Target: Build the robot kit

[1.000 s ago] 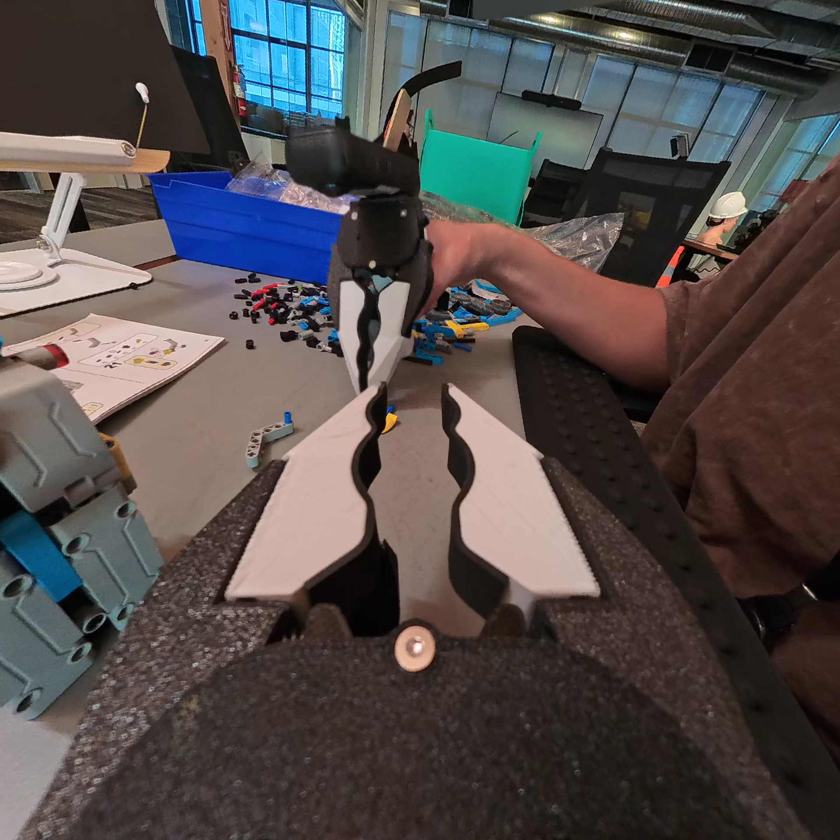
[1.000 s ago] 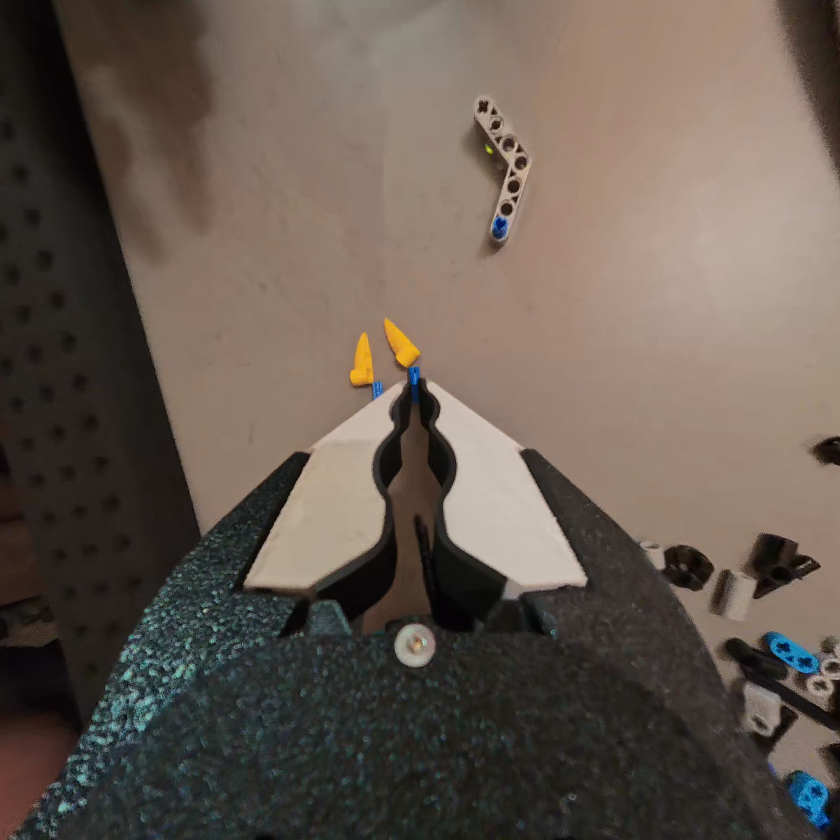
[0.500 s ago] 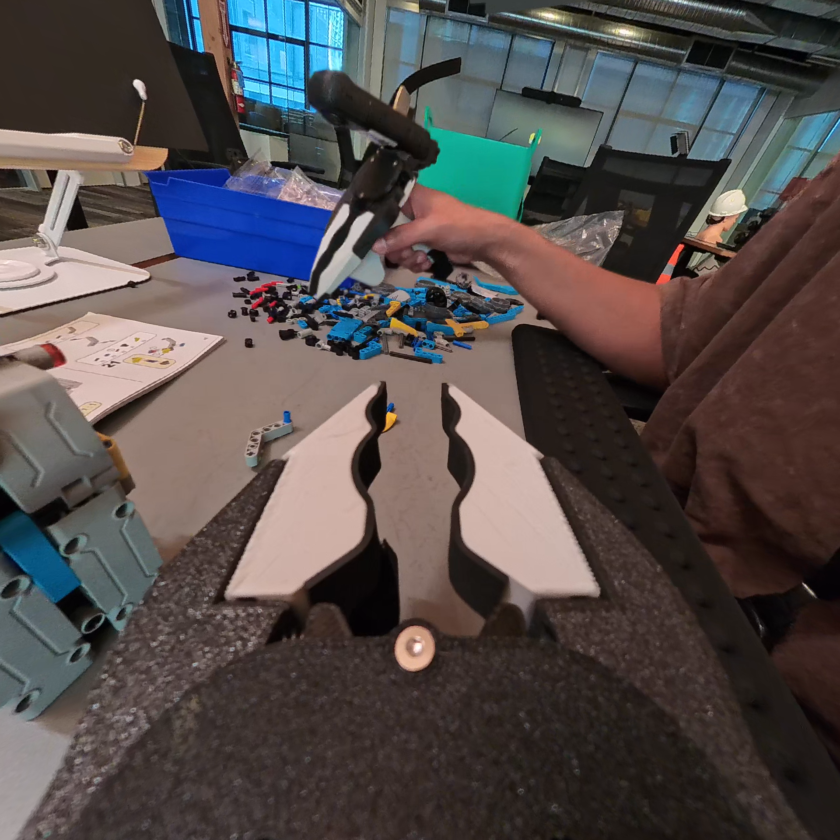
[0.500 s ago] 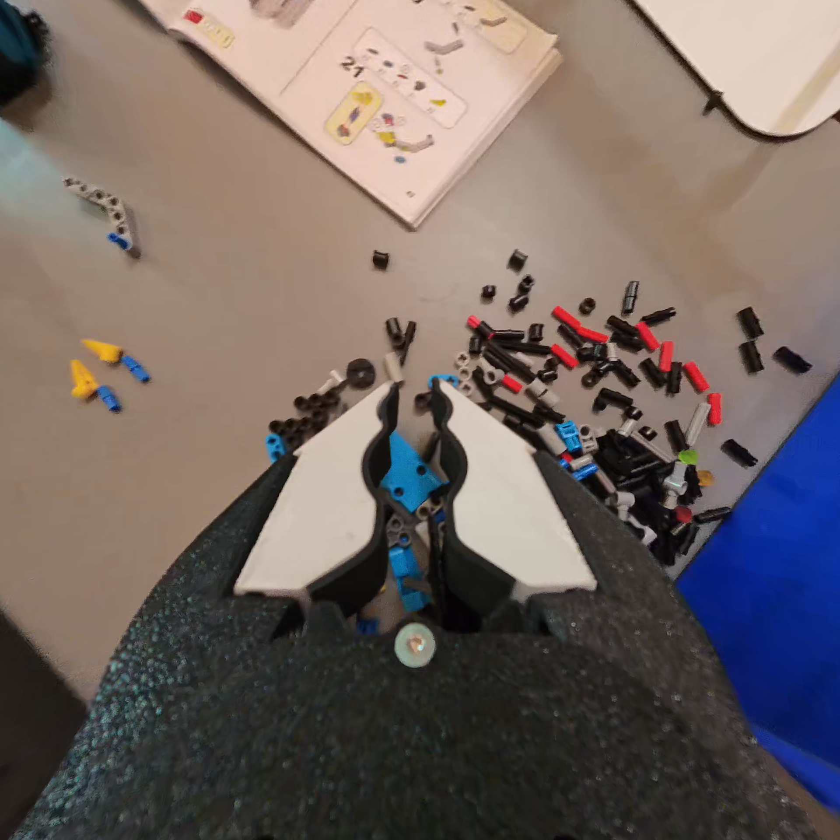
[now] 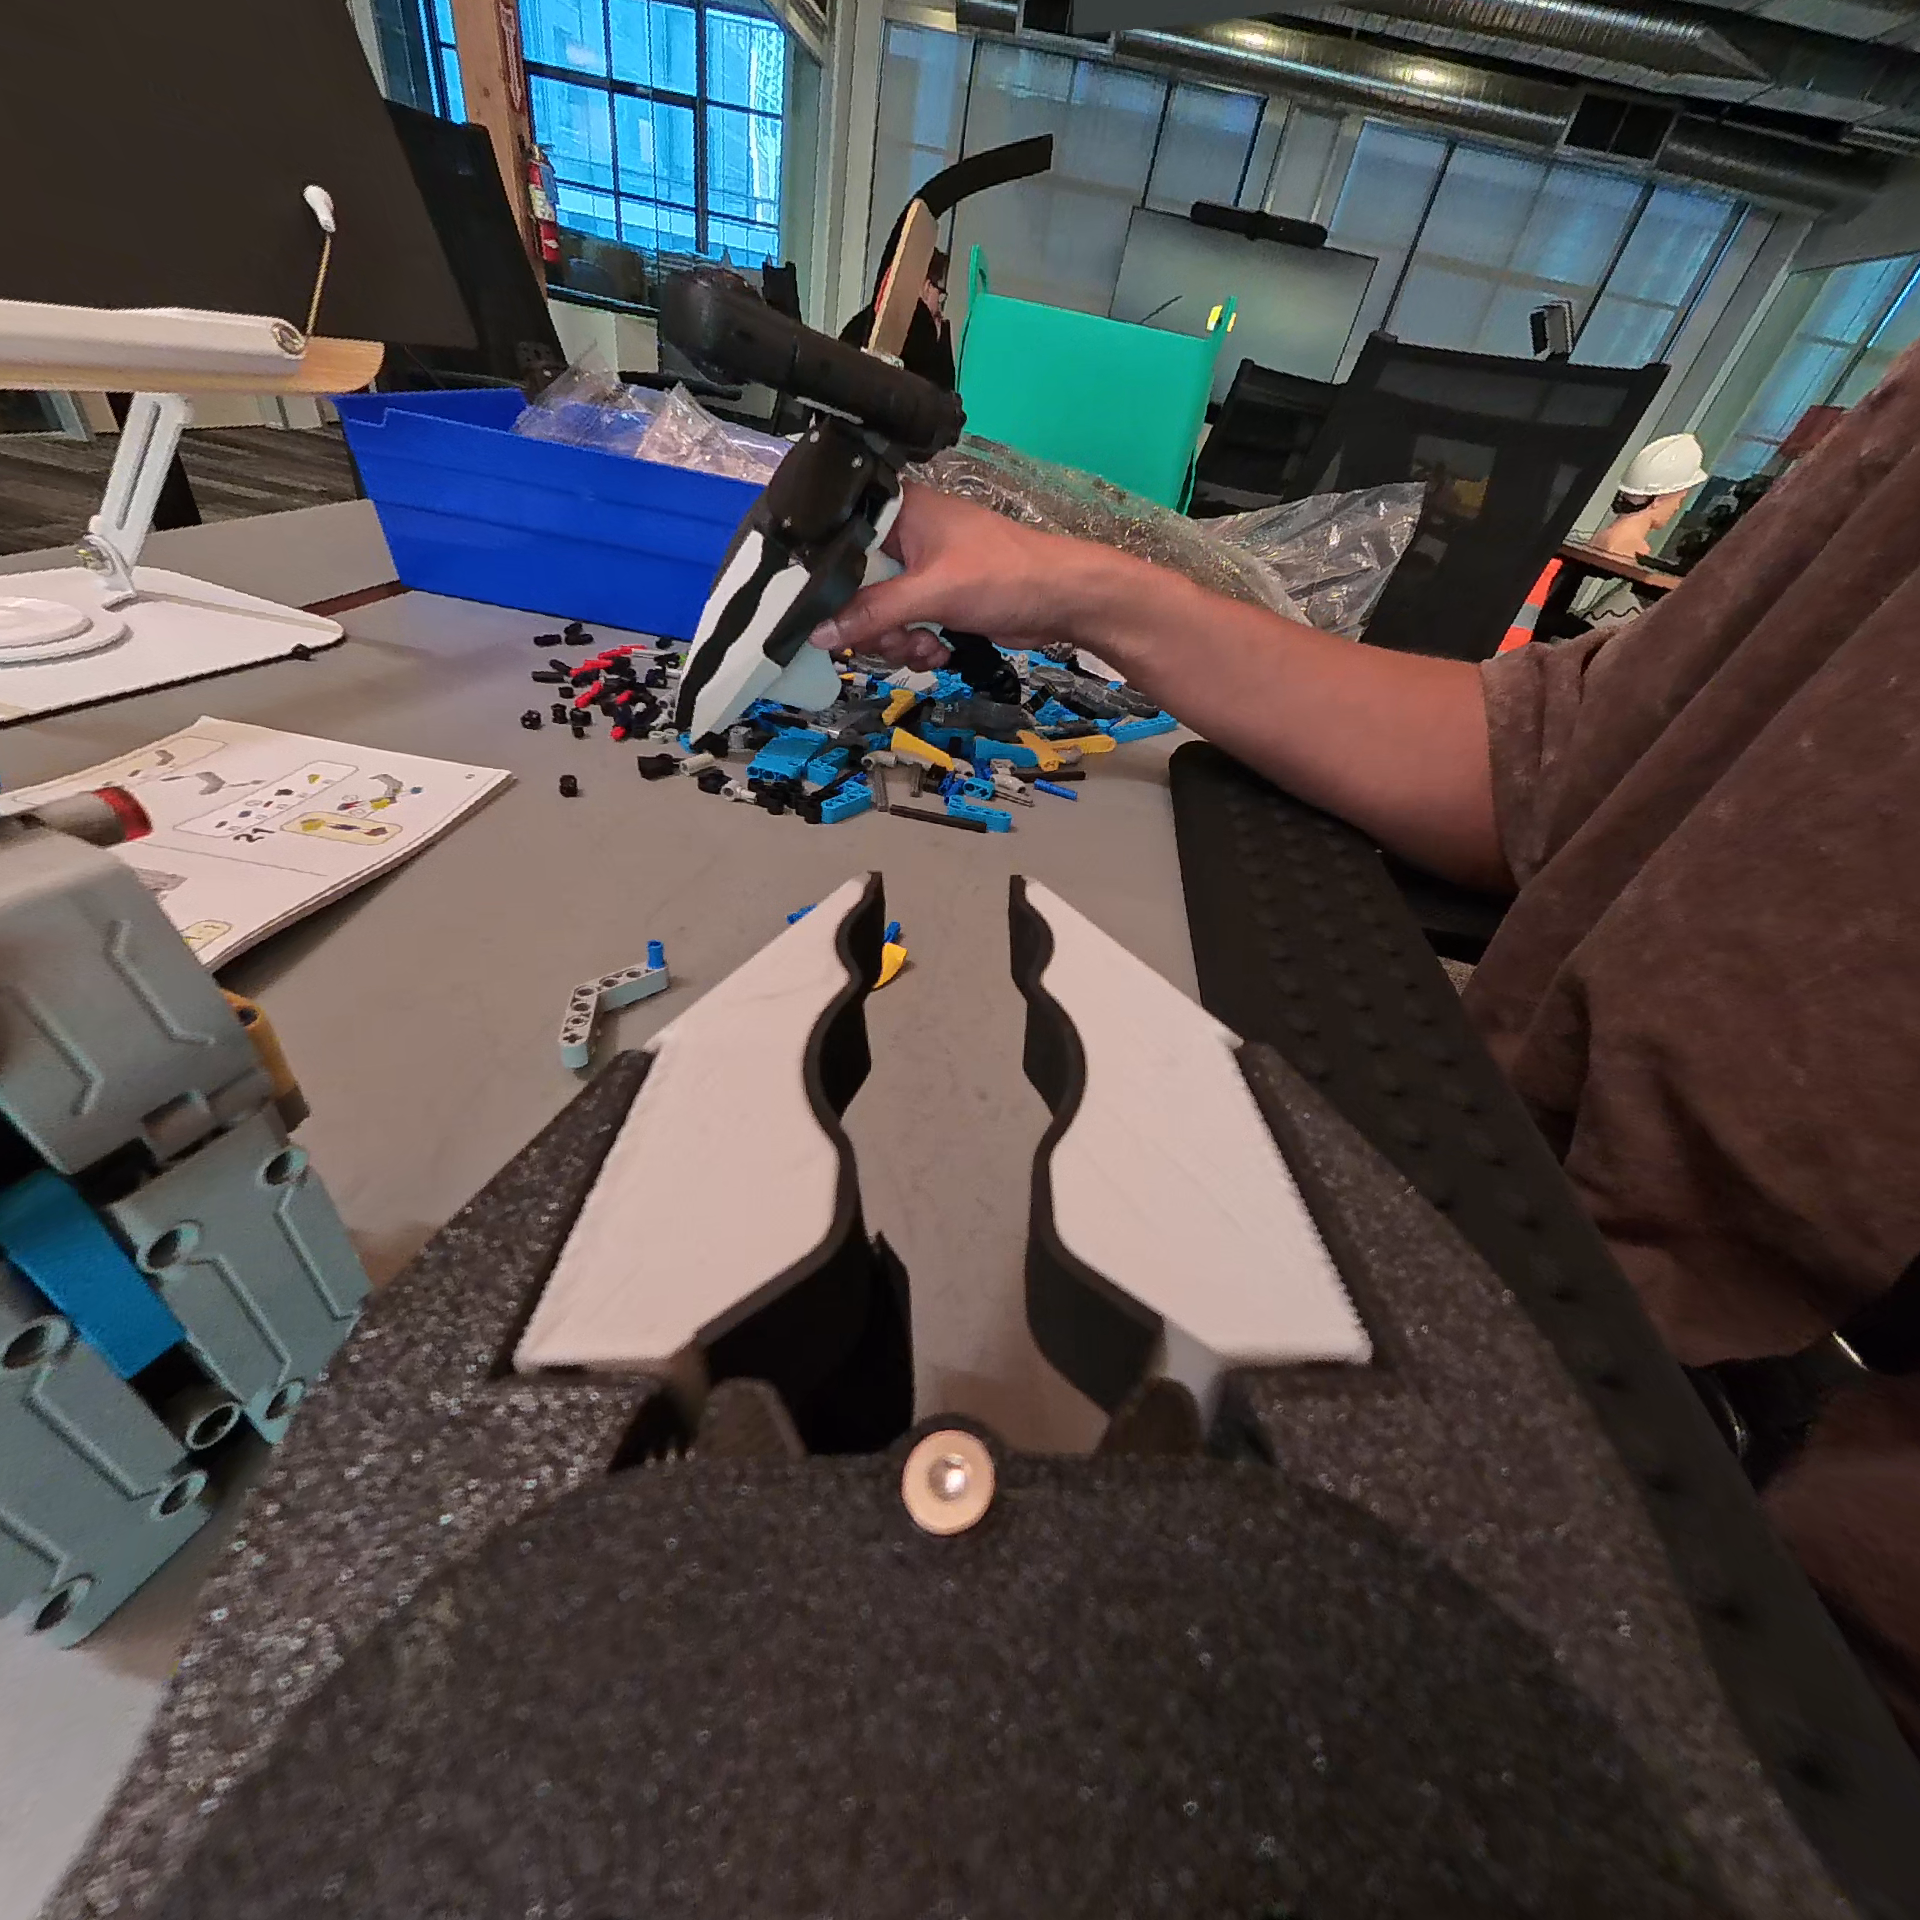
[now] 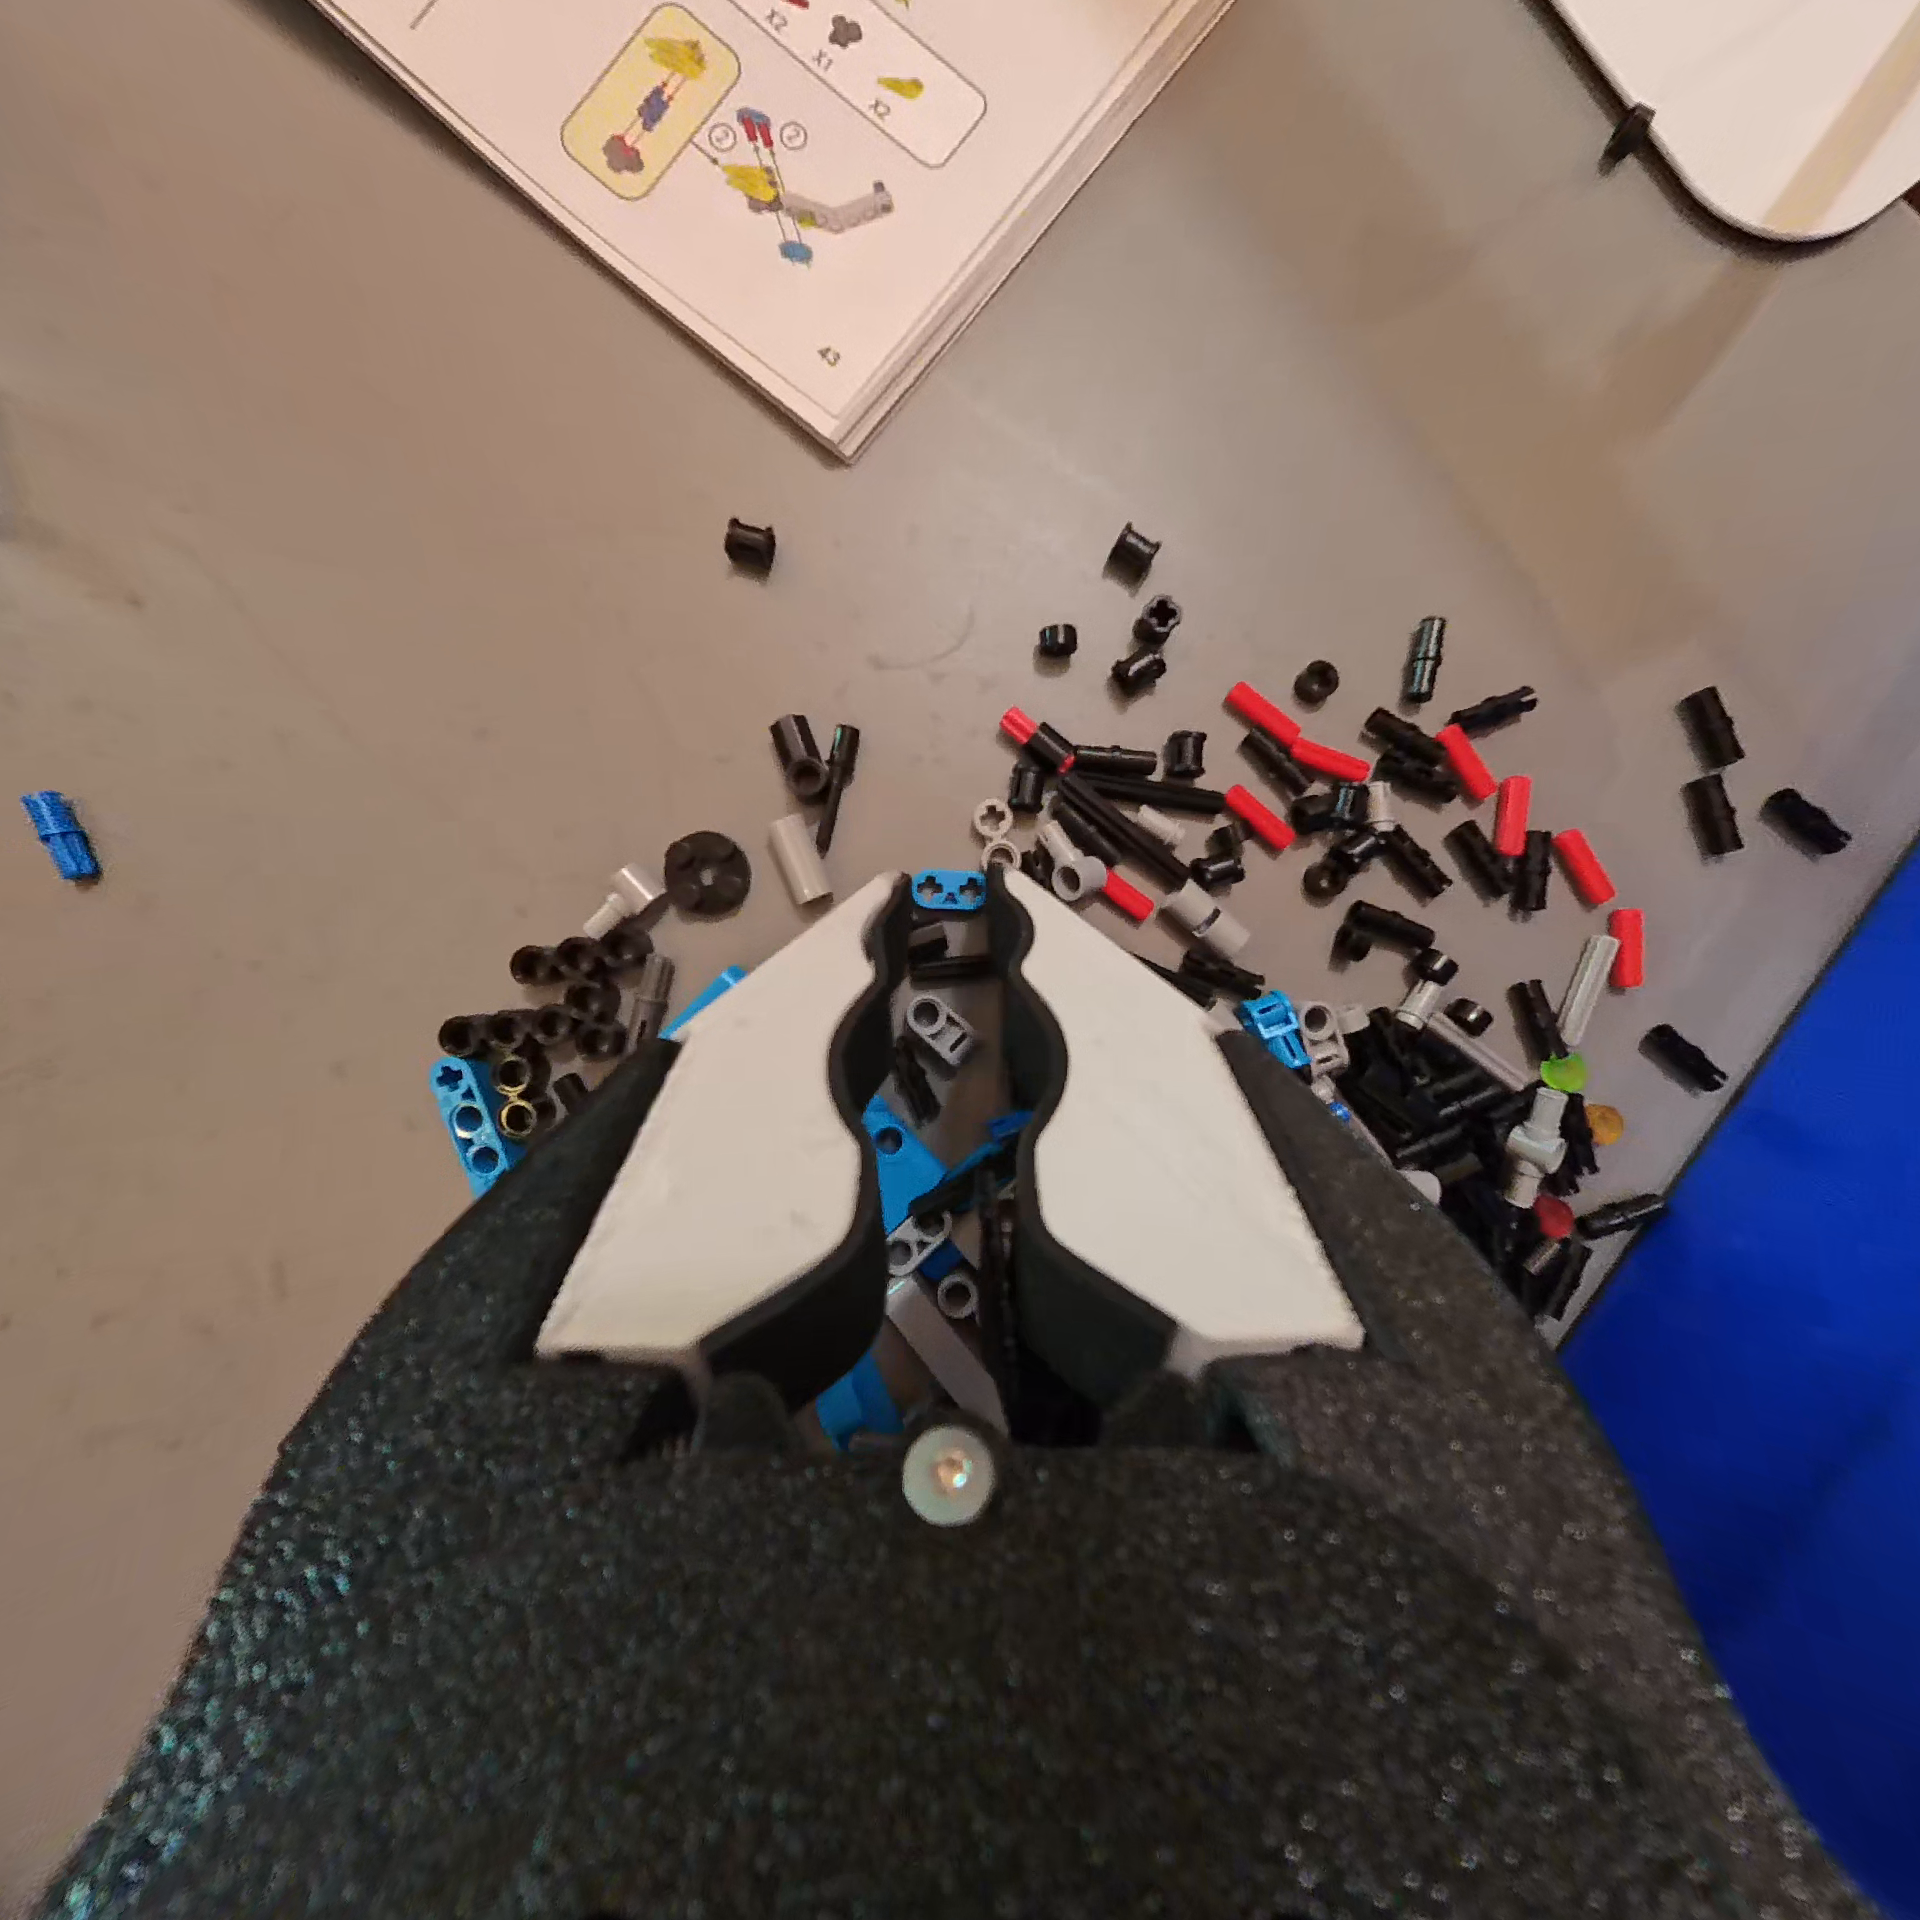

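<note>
My left gripper point(image 5: 945, 888) is open and empty, low over the grey table point(image 5: 499, 935). A small yellow piece point(image 5: 889, 962) lies just past its left fingertip, and a grey angled beam point(image 5: 611, 1000) with a blue pin lies to its left. My right gripper point(image 6: 948, 883) is open, with its tips down in a pile of small black, red, grey and blue parts point(image 6: 1351, 831). A small blue connector point(image 6: 948, 890) sits between the tips; I cannot tell whether they touch it. The right gripper also shows in the left wrist view point(image 5: 717, 727), held by a hand at the pile point(image 5: 883, 748).
An open instruction booklet point(image 5: 281, 821) point(image 6: 727, 156) lies left of the pile. A blue bin point(image 5: 551, 520) point(image 6: 1787, 1351) stands behind it. A grey and blue built model point(image 5: 104, 1195) is at my left. A black perforated mat point(image 5: 1351, 987) runs along the right. A white lamp base point(image 5: 135, 623) stands far left. The gap from one gripper's tips to the other's is roughly 30 centimetres.
My right gripper let go of the blue pin with the yellow piece, opened, swung from in front of the left gripper to the parts pile and lowered into it. The left gripper stayed still.
</note>
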`<act>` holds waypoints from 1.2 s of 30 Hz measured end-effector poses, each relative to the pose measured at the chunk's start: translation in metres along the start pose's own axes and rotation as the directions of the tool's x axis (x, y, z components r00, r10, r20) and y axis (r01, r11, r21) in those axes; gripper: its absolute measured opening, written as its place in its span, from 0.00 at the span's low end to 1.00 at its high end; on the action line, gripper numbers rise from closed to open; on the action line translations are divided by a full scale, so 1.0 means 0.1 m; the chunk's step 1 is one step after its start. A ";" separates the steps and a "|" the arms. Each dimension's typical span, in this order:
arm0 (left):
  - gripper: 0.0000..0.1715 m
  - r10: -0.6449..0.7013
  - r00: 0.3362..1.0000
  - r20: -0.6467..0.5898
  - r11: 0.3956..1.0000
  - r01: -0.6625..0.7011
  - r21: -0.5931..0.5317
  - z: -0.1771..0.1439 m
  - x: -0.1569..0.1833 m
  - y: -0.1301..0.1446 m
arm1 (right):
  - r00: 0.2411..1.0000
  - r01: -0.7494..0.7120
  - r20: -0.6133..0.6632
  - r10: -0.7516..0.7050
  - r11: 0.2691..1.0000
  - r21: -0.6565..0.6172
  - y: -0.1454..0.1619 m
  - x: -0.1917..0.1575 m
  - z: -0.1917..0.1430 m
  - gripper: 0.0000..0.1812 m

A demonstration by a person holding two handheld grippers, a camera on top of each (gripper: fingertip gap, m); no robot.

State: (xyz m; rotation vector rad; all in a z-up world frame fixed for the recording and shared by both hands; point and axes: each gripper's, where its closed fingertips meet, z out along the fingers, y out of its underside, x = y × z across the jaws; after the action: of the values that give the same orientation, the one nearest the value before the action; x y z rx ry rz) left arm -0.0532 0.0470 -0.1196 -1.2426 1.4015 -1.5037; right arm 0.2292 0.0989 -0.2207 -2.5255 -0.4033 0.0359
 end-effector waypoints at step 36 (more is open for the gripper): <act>0.14 0.003 1.000 0.000 1.000 -0.003 0.001 0.00 0.00 0.00 | 0.794 0.313 0.514 -0.325 0.943 0.113 -0.21 -1.59 -0.16 0.00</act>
State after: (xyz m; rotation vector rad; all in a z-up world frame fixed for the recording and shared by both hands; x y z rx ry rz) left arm -0.0534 0.0467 -0.1192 -1.2391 1.4014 -1.5021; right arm 0.0730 0.0601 -0.2052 -2.3581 -1.0394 0.6122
